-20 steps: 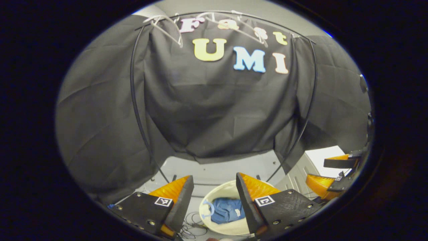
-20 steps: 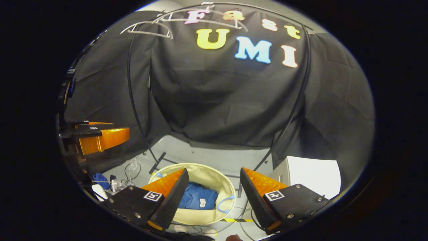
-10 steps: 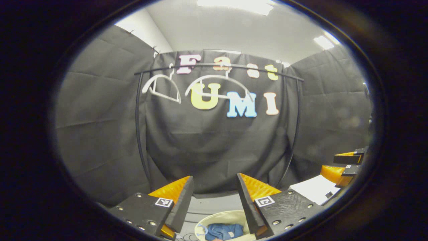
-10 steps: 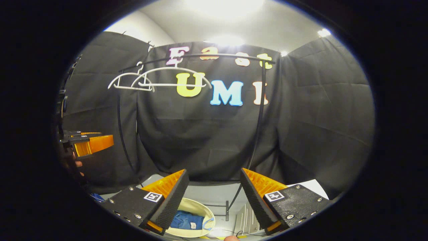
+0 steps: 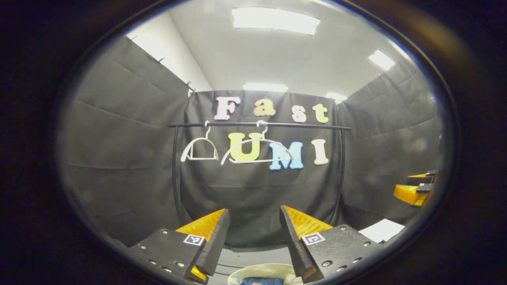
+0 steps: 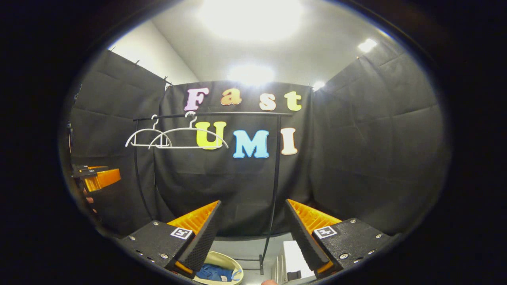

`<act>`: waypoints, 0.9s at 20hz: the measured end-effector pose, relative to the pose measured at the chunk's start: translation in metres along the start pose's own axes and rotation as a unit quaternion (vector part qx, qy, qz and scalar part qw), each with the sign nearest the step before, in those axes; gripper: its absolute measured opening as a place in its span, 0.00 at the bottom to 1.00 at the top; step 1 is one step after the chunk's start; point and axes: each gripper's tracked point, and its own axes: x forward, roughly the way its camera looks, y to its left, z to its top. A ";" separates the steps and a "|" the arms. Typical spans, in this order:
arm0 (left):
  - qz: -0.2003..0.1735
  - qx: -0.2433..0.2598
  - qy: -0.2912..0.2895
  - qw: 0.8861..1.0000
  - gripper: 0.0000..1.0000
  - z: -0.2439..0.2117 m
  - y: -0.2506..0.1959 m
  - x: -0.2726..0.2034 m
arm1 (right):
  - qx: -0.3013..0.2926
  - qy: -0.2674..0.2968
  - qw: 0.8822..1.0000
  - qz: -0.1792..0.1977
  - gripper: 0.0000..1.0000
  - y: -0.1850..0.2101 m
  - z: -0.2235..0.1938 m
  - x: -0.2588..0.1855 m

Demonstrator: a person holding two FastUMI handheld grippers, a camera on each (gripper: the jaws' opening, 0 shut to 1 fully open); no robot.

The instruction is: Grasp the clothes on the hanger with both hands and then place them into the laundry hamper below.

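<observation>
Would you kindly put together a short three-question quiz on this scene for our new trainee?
1. True or false: both white hangers on the rail are bare.
2. Where does the blue garment lie? A) on a hanger B) in the cream hamper C) between the fingers of the right gripper
3. Fill in: the jaws of the left gripper are ____, with nothing between them.

Key: 1 true; 2 B; 3 open.
</observation>
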 end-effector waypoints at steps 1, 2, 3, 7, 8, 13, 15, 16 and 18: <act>0.007 0.005 -0.005 1.000 0.72 0.005 0.006 -0.008 | 0.003 -0.005 1.000 -0.004 0.95 -0.005 0.003 -0.005; 0.009 0.007 -0.010 1.000 0.73 0.011 0.007 -0.012 | 0.004 -0.010 1.000 -0.007 0.95 -0.011 0.005 -0.010; 0.014 0.009 -0.014 1.000 0.73 0.016 0.009 -0.017 | 0.004 -0.014 1.000 -0.011 0.96 -0.016 0.006 -0.016; 0.027 0.013 -0.019 0.999 0.73 0.022 0.016 -0.032 | 0.009 -0.020 1.000 -0.020 0.96 -0.029 0.003 -0.033; 0.033 0.015 -0.019 0.999 0.73 0.023 0.019 -0.035 | 0.011 -0.022 0.999 -0.021 0.96 -0.031 0.004 -0.036; 0.044 0.024 -0.025 0.998 0.72 0.024 0.029 -0.057 | 0.021 -0.043 0.999 -0.022 0.96 -0.032 0.011 -0.049; 0.047 0.029 -0.026 0.998 0.72 0.023 0.035 -0.064 | 0.024 -0.051 0.998 -0.021 0.95 -0.031 0.013 -0.052; 0.047 0.028 -0.026 0.998 0.73 0.023 0.036 -0.066 | 0.024 -0.051 0.998 -0.021 0.95 -0.031 0.014 -0.053; 0.050 0.028 -0.026 0.998 0.73 0.023 0.040 -0.068 | 0.025 -0.053 0.998 -0.020 0.95 -0.031 0.014 -0.054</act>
